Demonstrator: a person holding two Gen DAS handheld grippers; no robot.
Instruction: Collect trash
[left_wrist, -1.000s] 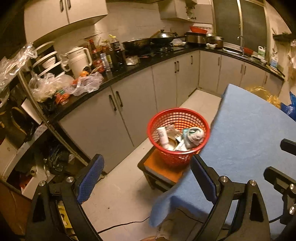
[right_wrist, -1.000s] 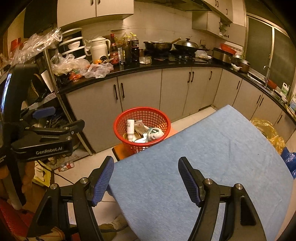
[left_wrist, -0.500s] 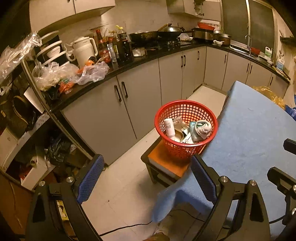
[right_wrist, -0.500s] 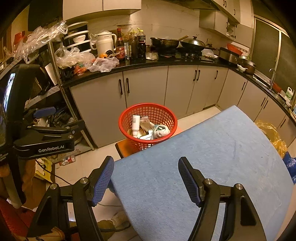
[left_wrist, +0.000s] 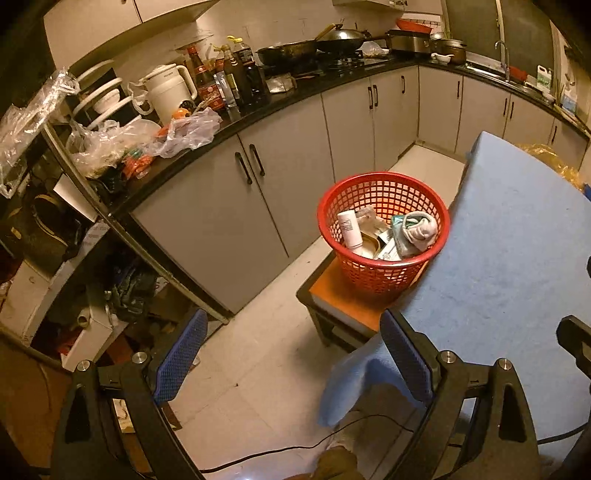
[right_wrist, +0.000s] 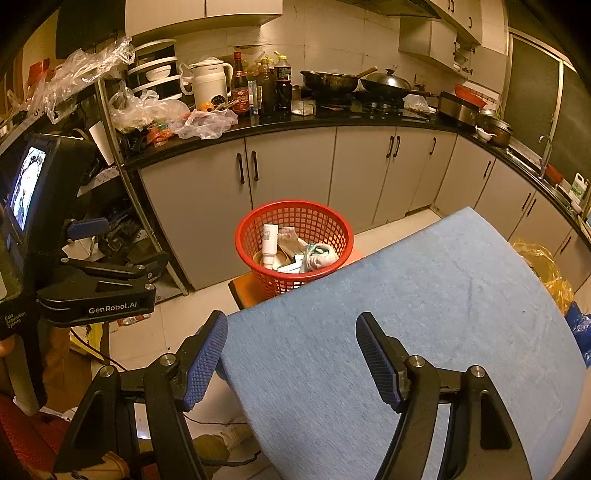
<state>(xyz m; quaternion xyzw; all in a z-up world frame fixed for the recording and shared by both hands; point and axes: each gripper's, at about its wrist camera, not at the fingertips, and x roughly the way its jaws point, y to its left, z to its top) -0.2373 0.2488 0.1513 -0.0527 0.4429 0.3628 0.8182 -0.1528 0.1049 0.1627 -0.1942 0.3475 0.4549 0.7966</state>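
Both tongs are wide and empty: the left tongs (left_wrist: 291, 354) hang over the floor off the near-left corner of the tabletop (left_wrist: 517, 258), and the right tongs (right_wrist: 291, 354) hover above the blue cloth (right_wrist: 406, 314) with nothing between the pads. The trash sits in the red basket (right_wrist: 332, 225) on the low orange stool (left_wrist: 343, 295) just beside the far-left edge of the tabletop: a white bottle (left_wrist: 349, 229) standing tilted against the wall, a balled grey-white sock or rag (left_wrist: 419, 229), and paper or packaging beneath. The visible part of the cloth carries no loose item, so collection looks mostly done or between pieces; the near edge and right side are out of frame, so that part can't be confirmed. To do the step well, the person scans the uncovered part of the tabletop first and keeps the tongs spread until a piece sits squarely between the pads. Any drop goes over the basket's centre, not the rim, since it is already part full and perches on a small stool that could tip. A hanging cloth corner (left_wrist: 354, 387) and a floor cable (left_wrist: 295, 448) under the left tongs are snag risks, so those tongs stay high.
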